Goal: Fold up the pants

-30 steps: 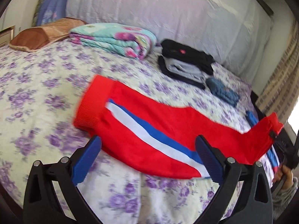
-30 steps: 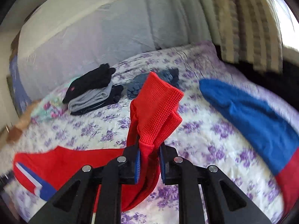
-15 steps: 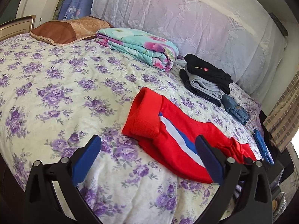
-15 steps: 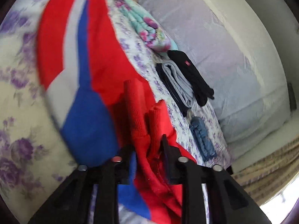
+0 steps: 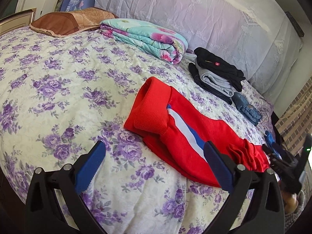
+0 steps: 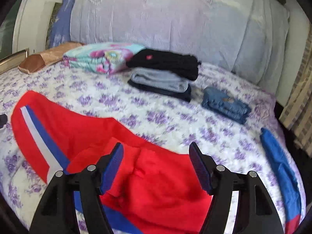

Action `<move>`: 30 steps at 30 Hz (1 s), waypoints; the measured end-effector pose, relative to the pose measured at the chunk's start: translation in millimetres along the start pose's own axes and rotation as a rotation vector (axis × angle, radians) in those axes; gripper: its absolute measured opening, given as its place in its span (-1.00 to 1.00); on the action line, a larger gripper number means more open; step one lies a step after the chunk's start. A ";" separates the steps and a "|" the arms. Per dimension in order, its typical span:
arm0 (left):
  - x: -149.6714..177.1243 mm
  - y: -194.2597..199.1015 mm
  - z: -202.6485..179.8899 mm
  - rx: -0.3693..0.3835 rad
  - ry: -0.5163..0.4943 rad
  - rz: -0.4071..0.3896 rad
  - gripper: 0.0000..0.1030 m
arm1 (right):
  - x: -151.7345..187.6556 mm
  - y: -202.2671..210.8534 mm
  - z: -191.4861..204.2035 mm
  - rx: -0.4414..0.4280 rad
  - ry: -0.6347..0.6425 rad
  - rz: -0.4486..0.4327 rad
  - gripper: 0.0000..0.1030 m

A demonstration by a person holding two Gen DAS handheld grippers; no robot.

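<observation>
Red pants (image 5: 187,136) with a white and blue side stripe lie folded over on the floral bedspread (image 5: 58,89), ribbed cuff toward the bed's middle. My left gripper (image 5: 154,163) is open above the bedspread, its right finger over the pants' near edge, nothing between the pads. In the right wrist view the same red pants (image 6: 81,132) lie bunched under my right gripper (image 6: 156,165), whose jaws are opening; the red cloth lies below them and the pads are clear of it. The right gripper's dark body (image 5: 286,165) shows at the far right of the left wrist view.
A stack of folded dark and grey clothes (image 5: 216,74), folded jeans (image 5: 245,107), a floral quilt (image 5: 144,37) and a brown pillow (image 5: 70,21) sit along the headboard side. Another blue and red garment (image 6: 280,169) lies at the bed's right edge. A curtain (image 6: 298,105) hangs on the right.
The right gripper let go of the red cuff it was pinching and opened, after carrying it across and laying it on the pants. The left view drew back; the pants now lie folded shorter.
</observation>
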State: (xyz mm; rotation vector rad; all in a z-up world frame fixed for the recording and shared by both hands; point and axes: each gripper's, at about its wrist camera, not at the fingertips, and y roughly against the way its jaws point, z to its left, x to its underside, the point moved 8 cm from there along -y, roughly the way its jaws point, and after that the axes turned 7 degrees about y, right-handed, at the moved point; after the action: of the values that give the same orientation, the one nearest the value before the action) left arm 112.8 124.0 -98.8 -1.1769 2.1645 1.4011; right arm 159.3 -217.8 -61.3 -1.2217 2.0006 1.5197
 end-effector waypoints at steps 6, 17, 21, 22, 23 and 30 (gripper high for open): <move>11.4 -15.8 -2.2 0.000 0.005 0.070 0.91 | 23.0 -23.0 15.9 -0.086 -0.030 0.106 0.51; -1.4 -44.4 1.8 -0.019 0.080 0.095 0.91 | 35.5 -37.0 7.0 -0.204 -0.117 0.093 0.93; -12.1 -52.8 6.5 0.032 0.169 0.096 0.91 | 37.9 -38.2 5.5 -0.233 -0.149 0.088 0.93; -13.2 -52.5 5.5 0.049 0.180 0.096 0.90 | 37.9 -38.2 6.1 -0.231 -0.147 0.087 0.93; -14.9 -52.5 4.4 0.070 0.190 0.097 0.88 | 37.9 -38.7 6.2 -0.232 -0.148 0.087 0.93; -21.0 -57.7 13.5 0.161 0.296 0.116 0.15 | 38.9 -38.5 6.4 -0.239 -0.156 0.087 0.93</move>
State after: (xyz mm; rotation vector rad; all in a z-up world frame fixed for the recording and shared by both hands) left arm 167.8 134.8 -127.2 -1.2829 2.5305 1.1271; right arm 166.2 -230.5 -114.5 -1.0745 1.8337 1.8789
